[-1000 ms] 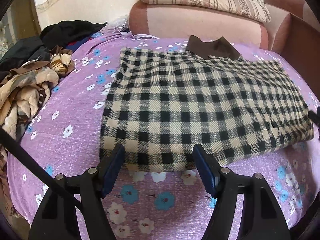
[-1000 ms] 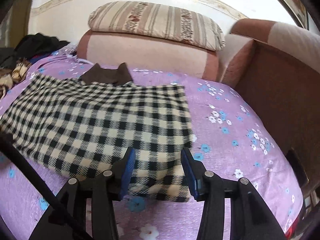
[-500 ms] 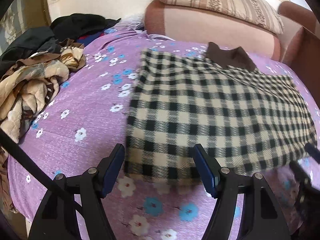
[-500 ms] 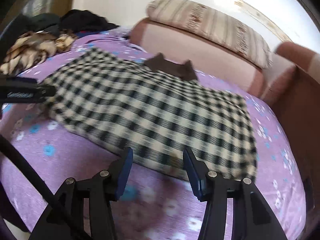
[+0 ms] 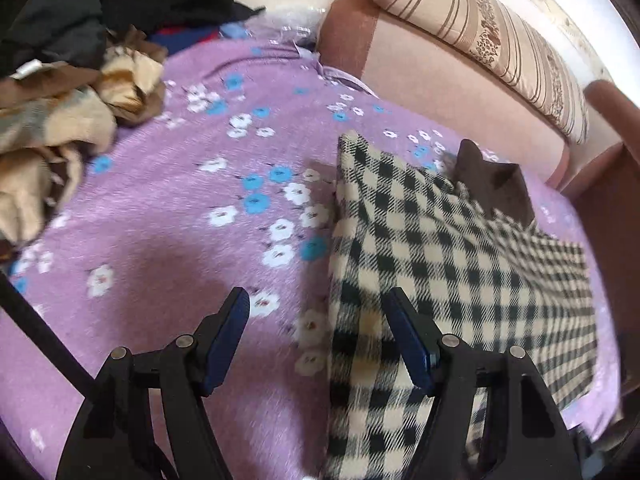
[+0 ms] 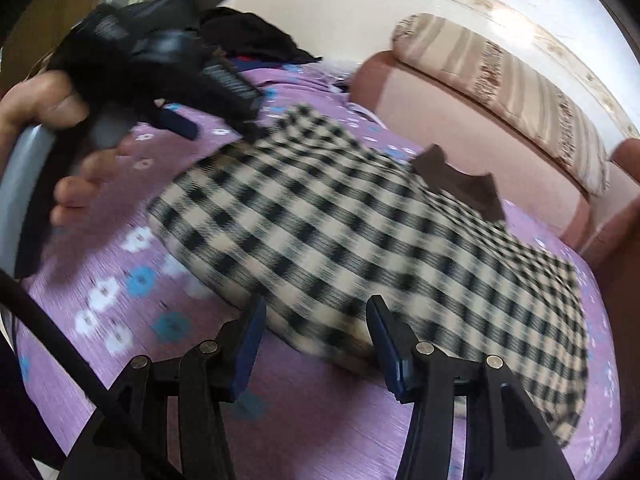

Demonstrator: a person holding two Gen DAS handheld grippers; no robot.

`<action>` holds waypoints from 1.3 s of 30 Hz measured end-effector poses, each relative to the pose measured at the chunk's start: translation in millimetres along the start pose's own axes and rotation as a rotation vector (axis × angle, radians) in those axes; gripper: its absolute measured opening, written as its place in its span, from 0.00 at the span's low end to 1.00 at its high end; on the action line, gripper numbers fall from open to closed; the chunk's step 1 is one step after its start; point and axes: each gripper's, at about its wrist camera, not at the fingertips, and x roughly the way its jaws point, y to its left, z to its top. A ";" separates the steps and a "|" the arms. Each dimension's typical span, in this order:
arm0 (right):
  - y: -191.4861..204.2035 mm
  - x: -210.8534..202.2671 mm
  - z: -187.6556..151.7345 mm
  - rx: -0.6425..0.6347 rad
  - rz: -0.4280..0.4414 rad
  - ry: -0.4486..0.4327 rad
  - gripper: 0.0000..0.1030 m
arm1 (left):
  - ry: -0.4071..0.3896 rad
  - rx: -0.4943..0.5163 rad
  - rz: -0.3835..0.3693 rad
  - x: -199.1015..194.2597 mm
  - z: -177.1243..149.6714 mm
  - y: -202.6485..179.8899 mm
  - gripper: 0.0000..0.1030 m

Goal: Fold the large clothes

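A folded black-and-cream checked garment (image 5: 448,280) with a brown collar (image 5: 492,188) lies flat on the purple flowered bed cover (image 5: 192,216). It also shows in the right wrist view (image 6: 360,240). My left gripper (image 5: 320,336) is open and empty, above the garment's left edge. In the right wrist view the left gripper (image 6: 208,116) shows in a hand at the upper left, above the cover. My right gripper (image 6: 316,336) is open and empty, over the garment's near edge.
A heap of tan and dark clothes (image 5: 60,80) lies at the far left of the bed. A pink headboard (image 5: 440,80) with a striped pillow (image 5: 500,36) runs along the back. A brown wooden side panel (image 6: 624,264) stands on the right.
Both grippers have swung left and tilted. The left one now looks at the garment's left edge and the clothes heap. The right one now sees the left gripper and hand. The garment lies unmoved.
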 end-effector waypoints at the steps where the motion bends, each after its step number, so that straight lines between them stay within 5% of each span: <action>1: 5.7 3.6 4.0 -0.009 0.010 0.003 0.54 | 0.010 0.005 -0.003 3.3 1.9 -1.4 0.67; 20: 52.9 52.1 55.1 -0.041 0.043 0.026 0.54 | 0.110 -0.083 -0.257 76.2 64.0 15.8 0.67; 25: 63.2 55.5 59.2 -0.063 0.031 0.021 0.55 | 0.143 -0.022 -0.310 82.8 70.2 10.5 0.80; 33: 62.5 60.2 59.8 -0.056 0.035 0.030 0.56 | 0.147 -0.054 -0.339 84.8 72.1 12.1 0.81; 35: 62.8 61.4 59.9 -0.049 0.041 0.037 0.55 | 0.174 -0.030 -0.370 86.4 71.2 7.6 0.55; 36: 61.3 62.6 60.3 -0.042 0.049 0.041 0.55 | 0.209 -0.027 -0.391 89.9 70.0 5.4 0.21; 39: 57.6 63.6 61.0 -0.025 0.110 0.044 0.28 | 0.197 -0.002 -0.366 86.6 67.6 -1.0 0.10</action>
